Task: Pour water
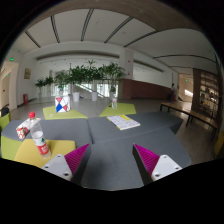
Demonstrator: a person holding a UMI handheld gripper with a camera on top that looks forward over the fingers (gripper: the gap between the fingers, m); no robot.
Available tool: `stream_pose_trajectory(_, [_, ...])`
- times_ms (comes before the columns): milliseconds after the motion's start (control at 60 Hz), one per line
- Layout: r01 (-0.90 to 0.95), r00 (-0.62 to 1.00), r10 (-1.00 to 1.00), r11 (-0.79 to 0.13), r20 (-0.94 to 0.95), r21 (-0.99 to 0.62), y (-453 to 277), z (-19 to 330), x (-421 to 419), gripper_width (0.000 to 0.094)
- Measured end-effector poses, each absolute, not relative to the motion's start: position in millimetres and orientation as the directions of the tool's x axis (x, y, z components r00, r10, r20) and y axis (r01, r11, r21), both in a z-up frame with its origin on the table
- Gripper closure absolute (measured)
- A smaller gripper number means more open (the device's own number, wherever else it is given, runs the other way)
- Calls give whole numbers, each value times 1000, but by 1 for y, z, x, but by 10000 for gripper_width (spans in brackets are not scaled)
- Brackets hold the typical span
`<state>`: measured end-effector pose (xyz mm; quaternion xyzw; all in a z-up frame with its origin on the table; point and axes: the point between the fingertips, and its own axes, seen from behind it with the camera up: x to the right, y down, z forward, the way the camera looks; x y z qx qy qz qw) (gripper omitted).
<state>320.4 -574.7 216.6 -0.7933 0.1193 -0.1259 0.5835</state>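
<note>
My gripper (pixel 112 162) is open, its two magenta pads (pixel 76 158) spread wide above a grey table (pixel 110 135), with nothing between the fingers. To the left of the fingers a clear bottle with a red cap and red label (pixel 40 140) stands on a yellow-green placemat (pixel 45 152). Behind it is a small red-topped container (pixel 27 127). The bottle is well left of the left finger and apart from it.
A red, white and blue carton (pixel 62 103) stands on a far yellow mat (pixel 65 114). An open booklet (pixel 124 122) lies mid-table, with another yellow mat (pixel 117 108) beyond it. Potted plants (pixel 85 75) line the back. Shelving (pixel 207 95) stands at the right.
</note>
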Motion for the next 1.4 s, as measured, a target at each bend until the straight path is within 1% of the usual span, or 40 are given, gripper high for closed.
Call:
stream_pose_trajectory(133, [-12, 931, -350, -305, 100, -952, -582, 216, 323, 77])
stream_pose_trajectory(350, [29, 932, -332, -328, 144, -944, -598, 206, 291, 73])
stream_pose_trajectory(517, [66, 950, -271, -313, 156, -947, -604, 211, 234, 72])
stream_pose_trajectory(633, [46, 968, -224, -292, 116, -955, -594, 212, 175, 75])
stream_pose_trajectory(750, [48, 982, -164, -276, 97, -960, -569, 207, 111, 76])
stream_pose_trajectory(900, [93, 987, -102, -261, 123, -961, -513, 192, 47, 79])
stream_pose_trajectory(1033, [87, 989, -98, -254, 115, -963, -457, 172, 23, 80])
stream_pose_trajectory(1150, [68, 985, -134, -262, 106, -963, -415, 151, 29, 91])
stream_pose_trajectory(1267, [47, 988, -132, -257, 83, -965, -382, 135, 31, 140])
stream_pose_trajectory(1283, [46, 988, -131, -254, 81, -966, -379, 134, 31, 169])
stream_pose_trajectory(1300, [45, 988, -130, -251, 80, -967, -376, 132, 31, 171])
stream_pose_trajectory(1317, [44, 988, -133, -247, 79, -968, -374, 131, 32, 201])
stream_pose_trajectory(1383, [32, 988, -141, -234, 67, -972, -366, 129, 35, 408])
stream_pose_trajectory(1400, [29, 988, -140, -225, 62, -974, -365, 130, 35, 409])
